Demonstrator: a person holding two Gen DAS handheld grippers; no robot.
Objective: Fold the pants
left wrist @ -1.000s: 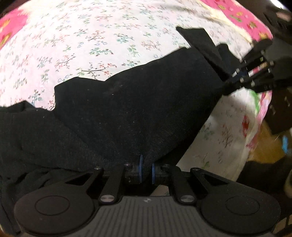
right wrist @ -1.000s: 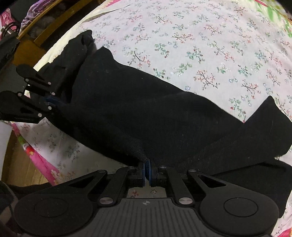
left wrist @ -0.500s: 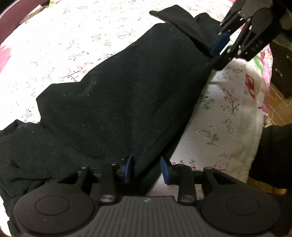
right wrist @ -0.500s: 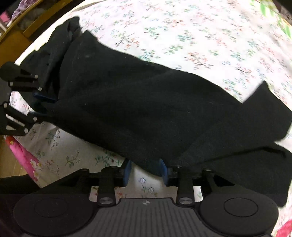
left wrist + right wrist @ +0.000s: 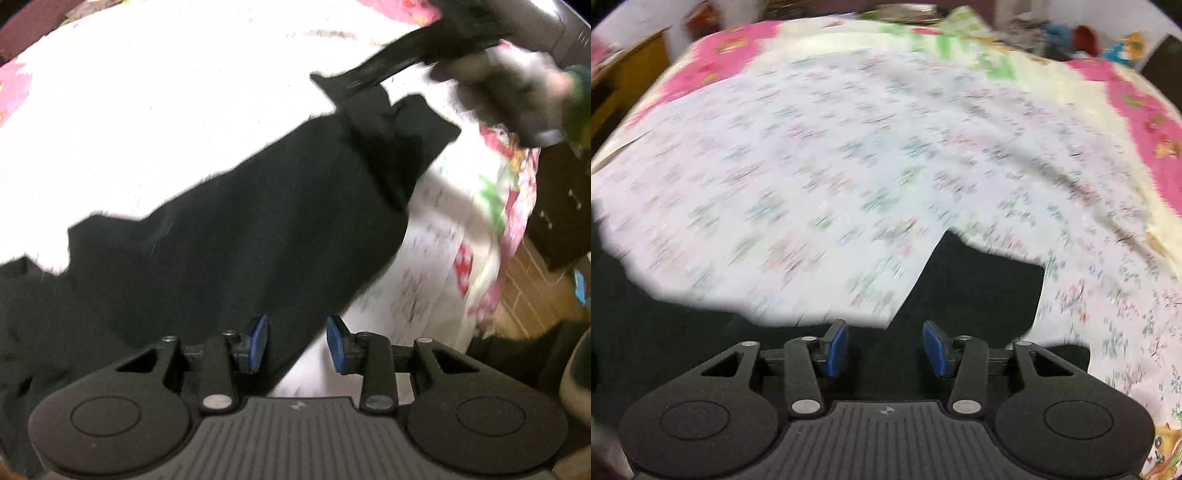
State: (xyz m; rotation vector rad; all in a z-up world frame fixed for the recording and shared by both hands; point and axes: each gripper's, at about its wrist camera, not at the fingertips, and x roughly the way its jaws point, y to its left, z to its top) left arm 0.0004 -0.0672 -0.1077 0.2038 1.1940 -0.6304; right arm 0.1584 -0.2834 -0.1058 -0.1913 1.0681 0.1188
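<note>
The black pants [image 5: 236, 236] lie folded lengthwise on the floral bed sheet [image 5: 166, 96], running from lower left to upper right in the left wrist view. My left gripper [image 5: 297, 341] is open and empty, just above the pants' near edge. My right gripper [image 5: 884, 347] is open and empty, over a part of the black pants [image 5: 975, 288] at the bottom of the blurred right wrist view. In the left wrist view the right gripper [image 5: 417, 48] shows as a dark blur above the far end of the pants.
The bed's edge with a pink and green quilt [image 5: 513, 184] drops off at the right in the left wrist view, with a wooden floor [image 5: 532, 291] and dark furniture [image 5: 565, 206] beyond. The floral sheet [image 5: 849, 155] spreads wide in the right wrist view.
Both grippers opened and let go of the pants, which now lie on the sheet. The right gripper swung away fast and now faces across the bed.
</note>
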